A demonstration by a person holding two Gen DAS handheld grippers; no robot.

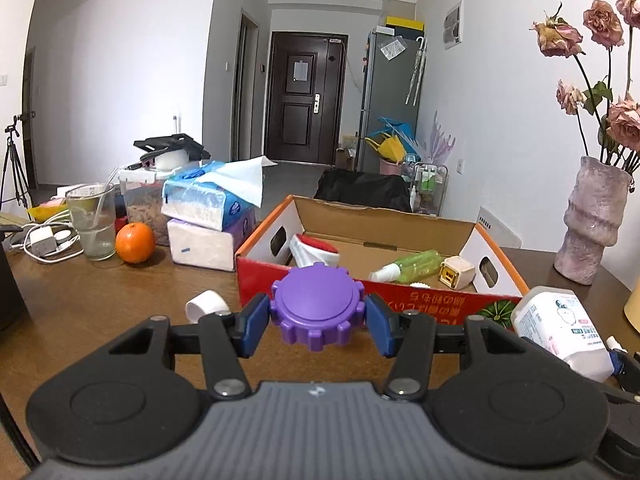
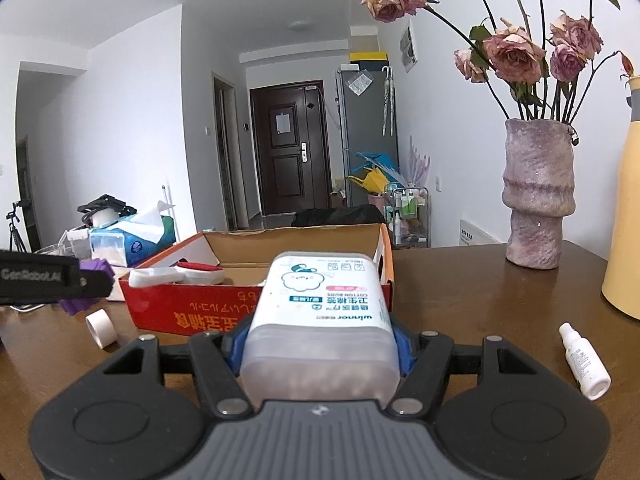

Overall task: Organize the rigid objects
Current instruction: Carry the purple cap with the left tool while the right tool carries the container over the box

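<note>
Purple gear-shaped lid (image 1: 317, 306) sits clamped between the blue pads (image 1: 253, 330) of the left gripper (image 1: 317, 320), held clear of the wooden table (image 1: 100, 300) just short of the near red wall of the cardboard box (image 1: 420, 304). A cotton-bud box (image 2: 320, 320), white and translucent with a cartoon label, is pinched across its width by the right gripper (image 2: 320, 346), also just in front of that box.

The step in hand looks like carrying both pieces over the near wall and setting them inside. To do it well, each should be raised enough to clear the wall, taken over a bare patch of the box floor, and let go low. The left side has the red-and-white object (image 1: 316, 250) and the green spray bottle (image 1: 412, 266) to avoid; the small cream cube (image 1: 456, 272) lies further right.

Much stays uncertain. The near wall hides the front strip of the box floor in both views. The cotton-bud box blocks the right gripper's own fingertips, so only slivers of blue show at its sides. What the red-and-white object is cannot be told. A white tape roll (image 2: 102, 327) and a small white bottle (image 2: 585, 362) lie on the table, apparently waiting their turn.
</note>
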